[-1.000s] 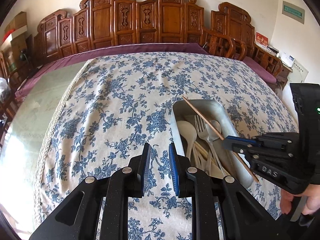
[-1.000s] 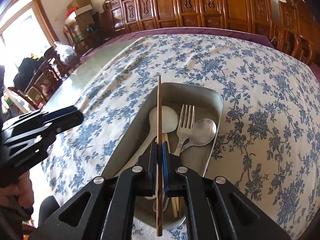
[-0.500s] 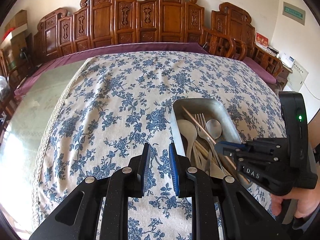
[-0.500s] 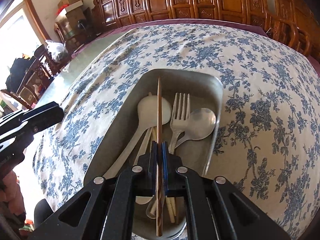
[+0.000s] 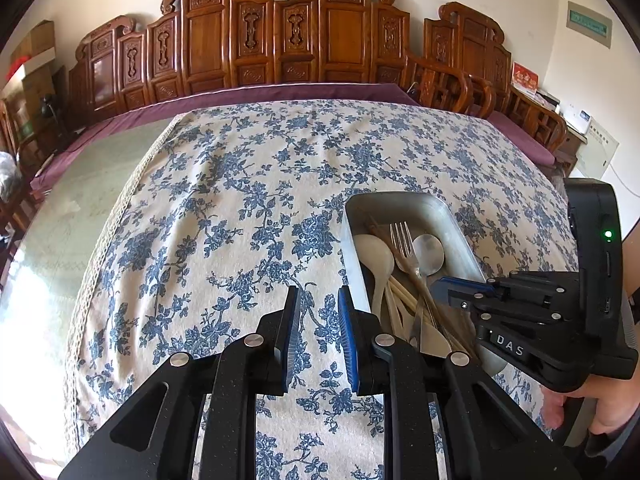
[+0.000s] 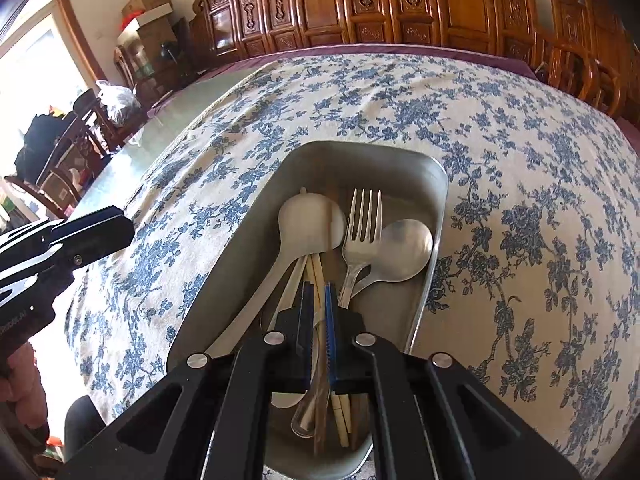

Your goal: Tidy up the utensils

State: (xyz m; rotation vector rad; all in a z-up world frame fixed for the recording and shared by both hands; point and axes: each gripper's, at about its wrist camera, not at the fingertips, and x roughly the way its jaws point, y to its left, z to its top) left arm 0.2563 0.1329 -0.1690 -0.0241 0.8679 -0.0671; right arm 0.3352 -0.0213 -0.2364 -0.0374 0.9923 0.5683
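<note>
Since a second ago my right gripper (image 6: 319, 292) has dropped from above the tray down into it, and the dark wooden chopstick (image 6: 320, 344) it carried, which stood up over the tray's far rim, now lies low among the other utensils. That chopstick runs lengthwise between the blue pads, its far part reaching over the white spoon bowl and its near end poking out below the fingers. The jaws are nearly shut with only a narrow slit between them; I read them as closed on the chopstick, though the pale chopsticks (image 6: 340, 412) crowd the same slit.

Just right of the gripper tips lies the metal fork (image 6: 362, 232), tines to the far end, and right of that the metal spoon (image 6: 404, 250) against the tray's right wall. Left of the tips is the white spoon (image 6: 308, 224), its handle running near and left. All of these rest inside the metal tray (image 6: 240, 264), which sits on the blue floral tablecloth (image 6: 520, 160).

My left gripper (image 5: 318, 340) hangs over bare cloth just left of the tray's near left corner, jaws a little apart and holding nothing. In its view the right gripper (image 5: 444, 284) reaches into the tray from the right, with a hand (image 5: 600, 408) on its handle. Carved wooden chairs (image 5: 280, 36) line the far side of the table.
</note>
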